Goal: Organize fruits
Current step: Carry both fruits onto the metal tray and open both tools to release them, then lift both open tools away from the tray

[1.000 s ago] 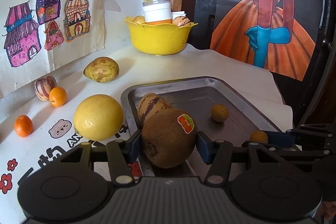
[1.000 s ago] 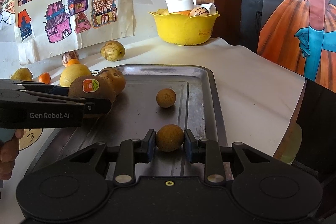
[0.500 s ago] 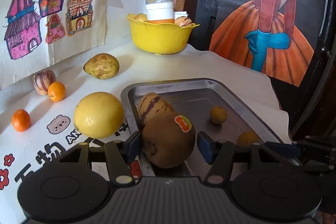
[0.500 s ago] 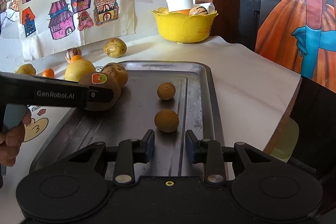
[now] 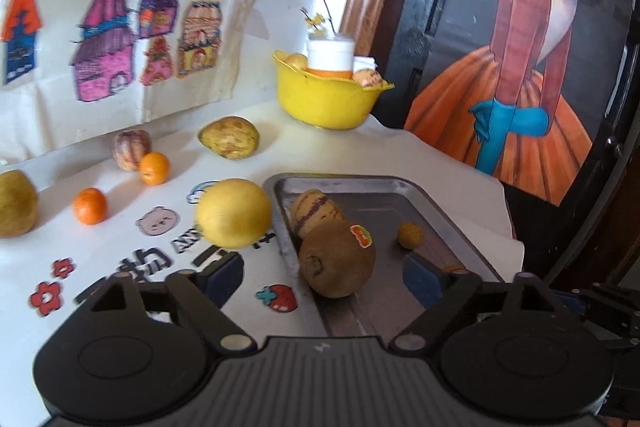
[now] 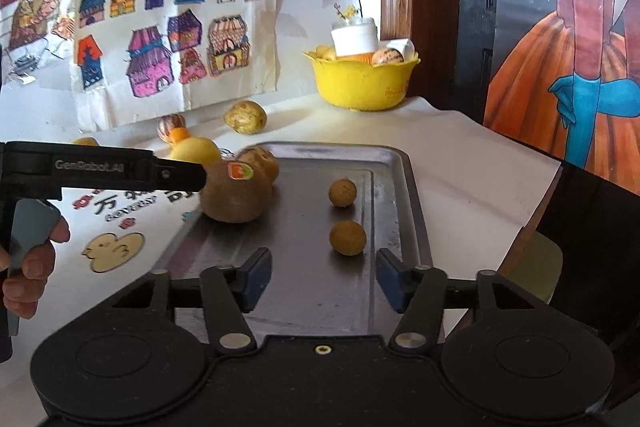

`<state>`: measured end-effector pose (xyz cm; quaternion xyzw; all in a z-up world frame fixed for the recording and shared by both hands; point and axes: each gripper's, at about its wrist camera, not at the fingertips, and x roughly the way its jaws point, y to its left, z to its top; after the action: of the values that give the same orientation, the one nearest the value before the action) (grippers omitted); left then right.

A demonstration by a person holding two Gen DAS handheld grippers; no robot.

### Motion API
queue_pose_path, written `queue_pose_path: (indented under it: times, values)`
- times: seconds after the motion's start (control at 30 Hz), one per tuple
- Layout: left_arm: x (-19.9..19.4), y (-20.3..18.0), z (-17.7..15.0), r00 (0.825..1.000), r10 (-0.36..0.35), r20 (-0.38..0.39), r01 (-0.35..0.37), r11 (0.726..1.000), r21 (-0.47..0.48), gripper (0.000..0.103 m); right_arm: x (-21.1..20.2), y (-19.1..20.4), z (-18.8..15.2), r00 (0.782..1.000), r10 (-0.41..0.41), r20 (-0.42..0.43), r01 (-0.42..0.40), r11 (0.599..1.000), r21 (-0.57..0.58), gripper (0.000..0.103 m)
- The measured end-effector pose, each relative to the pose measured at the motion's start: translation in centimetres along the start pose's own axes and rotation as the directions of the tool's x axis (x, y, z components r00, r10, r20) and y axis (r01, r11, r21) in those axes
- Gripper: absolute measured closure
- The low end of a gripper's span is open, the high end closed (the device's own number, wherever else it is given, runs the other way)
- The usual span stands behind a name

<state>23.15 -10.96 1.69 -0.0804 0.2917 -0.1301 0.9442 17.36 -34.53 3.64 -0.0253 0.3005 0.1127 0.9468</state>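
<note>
My left gripper [image 5: 324,277] is opening; the kiwi [image 5: 337,258] lies free between its jaws on the metal tray [image 5: 460,211]. My right gripper [image 6: 323,277] is opening too, the small brown fruit [image 6: 347,237] resting on the tray just ahead of it.

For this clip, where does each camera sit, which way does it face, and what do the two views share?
Left wrist: on the left gripper, looking down along its opening jaws at the kiwi on the tray's left edge; the kiwi lies free between the jaws; only its own fingers show.
Right wrist: on the right gripper, looking down the tray; its jaws are opening, empty, just short of a small round fruit; a hand holding the left gripper shows on the left.
Shared: tray, kiwi, yellow bowl, drawings.
</note>
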Motion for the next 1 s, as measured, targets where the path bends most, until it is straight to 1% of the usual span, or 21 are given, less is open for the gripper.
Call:
queue_pose_path:
  times: [0.03,0.13,0.23,0.37,0.53,0.7,0.8,1.0]
  values:
    - [-0.6,0.2,-0.1,1.0,0.006,0.008,-0.006,1.0,-0.01,0.005,-0.4,0.2,0.0,1.0,0.001,0.005,-0.001,1.0,0.002,0.033]
    - [-2.4,1.0,-0.3,1.0,0.017,0.026,-0.016,0.999,-0.034,0.001,-1.6,1.0,-0.1,1.0,0.006,0.018,-0.006,1.0,0.011,0.025]
    - [-4.4,1.7,-0.8,0.999,0.031,0.039,-0.028,0.998,-0.054,0.001,-2.9,1.9,-0.4,1.0,0.01,0.027,-0.011,1.0,0.02,0.014]
    - [-7.2,2.6,-1.6,0.997,0.044,0.055,-0.04,0.997,-0.069,0.001,-4.8,3.4,-1.0,0.999,0.028,0.037,-0.03,0.999,0.028,0.002]
    - [-10.7,3.6,-2.9,0.993,0.079,0.088,-0.071,0.993,-0.091,0.0,-7.1,5.3,-2.0,0.998,0.047,0.048,-0.048,0.999,0.025,0.001]
    - [-14.3,4.5,-4.5,0.983,0.13,0.133,-0.116,0.987,-0.11,0.0,-9.6,7.2,-3.0,0.996,0.048,0.075,-0.05,0.999,0.015,0.001]
    - [-16.5,5.5,-6.4,0.971,0.171,0.169,-0.146,0.978,-0.15,0.0,-11.0,8.5,-3.5,0.995,0.045,0.091,-0.045,0.999,-0.01,0.001]
    - [-19.9,8.2,-9.0,0.944,0.276,0.179,-0.24,0.95,-0.197,0.0,-13.0,11.1,-4.6,0.993,0.071,0.094,-0.065,0.996,-0.061,0.001]
